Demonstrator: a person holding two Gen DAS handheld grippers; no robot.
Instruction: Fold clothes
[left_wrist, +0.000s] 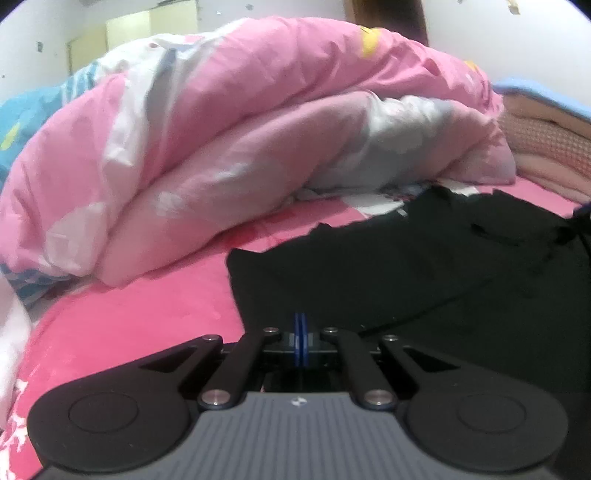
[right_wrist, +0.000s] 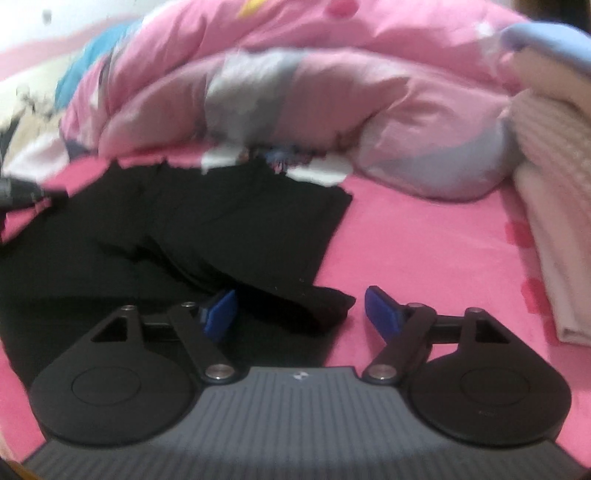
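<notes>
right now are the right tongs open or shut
Open. The right tongs have their blue pads spread wide apart, with a corner of the black garment lying between them, not yet pinched.

A plain black garment (left_wrist: 424, 266) lies on a hot-pink sheet (left_wrist: 147, 317). At twelve o'clock, the quilt (left_wrist: 229, 122) is pink with white, grey, blue and yellow patches. Gripper pads (right_wrist: 380, 308) are blue.
</notes>
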